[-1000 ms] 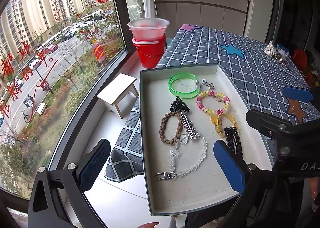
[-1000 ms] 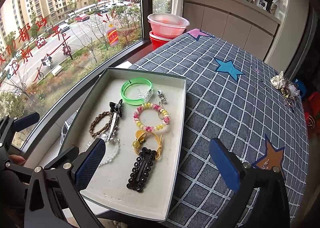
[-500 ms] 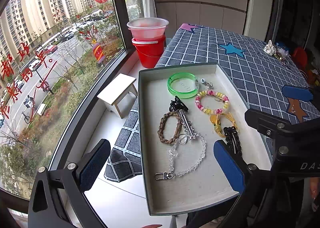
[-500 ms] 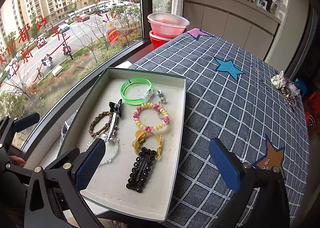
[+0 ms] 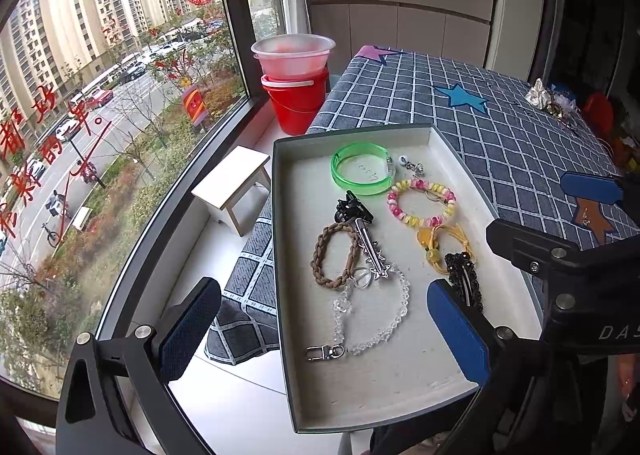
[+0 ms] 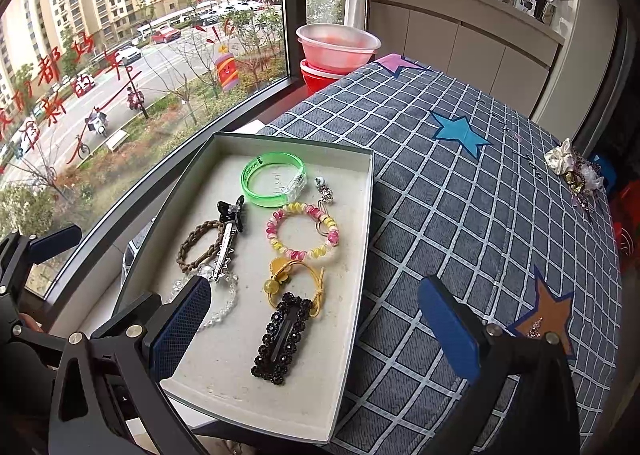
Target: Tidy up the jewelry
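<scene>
A grey tray (image 5: 280, 255) (image 6: 360, 275) sits at the window-side edge of the checked table. In it lie a green bangle (image 5: 363, 169) (image 6: 274, 179), a pink-and-yellow bead bracelet (image 5: 394, 197) (image 6: 272, 229), a brown braided hair tie (image 5: 318, 255) (image 6: 184, 251), a black claw clip (image 5: 354, 211), a clear bead chain (image 5: 402, 303), a yellow hair tie (image 5: 430, 243) and a black rhinestone clip (image 5: 464, 275) (image 6: 284, 339). My left gripper (image 5: 324, 331) hovers open over the tray's near end. My right gripper (image 6: 314, 329) is open over the tray's right rim. Neither holds anything.
A small heap of jewelry (image 5: 548, 99) (image 6: 576, 171) lies at the far right of the table. A red bucket with a bowl on top (image 5: 296, 95) and a white stool (image 5: 236, 183) stand on the window ledge. The tray's near end juts past the table edge.
Both views have drifted only slightly. Nothing in the tray has moved, and both grippers are as open as before.
</scene>
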Tool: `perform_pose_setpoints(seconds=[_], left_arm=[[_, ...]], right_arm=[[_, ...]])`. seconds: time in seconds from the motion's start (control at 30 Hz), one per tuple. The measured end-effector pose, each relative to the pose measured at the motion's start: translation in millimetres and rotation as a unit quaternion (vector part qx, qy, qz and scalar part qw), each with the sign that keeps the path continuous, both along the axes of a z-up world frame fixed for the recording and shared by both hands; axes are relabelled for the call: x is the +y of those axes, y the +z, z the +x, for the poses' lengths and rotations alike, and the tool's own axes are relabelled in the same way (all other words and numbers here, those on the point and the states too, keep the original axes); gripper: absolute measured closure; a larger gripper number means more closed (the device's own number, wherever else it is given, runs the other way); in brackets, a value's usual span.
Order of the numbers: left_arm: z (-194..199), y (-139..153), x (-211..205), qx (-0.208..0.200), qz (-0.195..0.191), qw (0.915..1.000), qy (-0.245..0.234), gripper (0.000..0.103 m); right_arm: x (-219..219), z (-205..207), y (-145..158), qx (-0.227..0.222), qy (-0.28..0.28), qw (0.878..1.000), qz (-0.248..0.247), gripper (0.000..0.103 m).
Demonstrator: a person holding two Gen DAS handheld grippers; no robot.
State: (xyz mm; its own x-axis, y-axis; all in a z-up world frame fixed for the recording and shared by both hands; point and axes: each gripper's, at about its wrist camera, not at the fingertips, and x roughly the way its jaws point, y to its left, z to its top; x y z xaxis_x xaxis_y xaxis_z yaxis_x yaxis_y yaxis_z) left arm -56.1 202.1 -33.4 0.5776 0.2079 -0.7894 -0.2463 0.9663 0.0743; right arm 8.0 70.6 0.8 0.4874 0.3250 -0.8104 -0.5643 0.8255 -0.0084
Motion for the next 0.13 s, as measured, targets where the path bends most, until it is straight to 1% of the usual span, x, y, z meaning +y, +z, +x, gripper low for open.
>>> perform_pose_setpoints(seconds=[0.13], left_arm=[[4.2, -2.5, -3.4, 0.009, 0.002, 0.9999, -0.005, 0.000]], right_arm=[[-2.8, -0.7, -5.7, 0.005, -0.001, 1.000, 0.007, 0.000]])
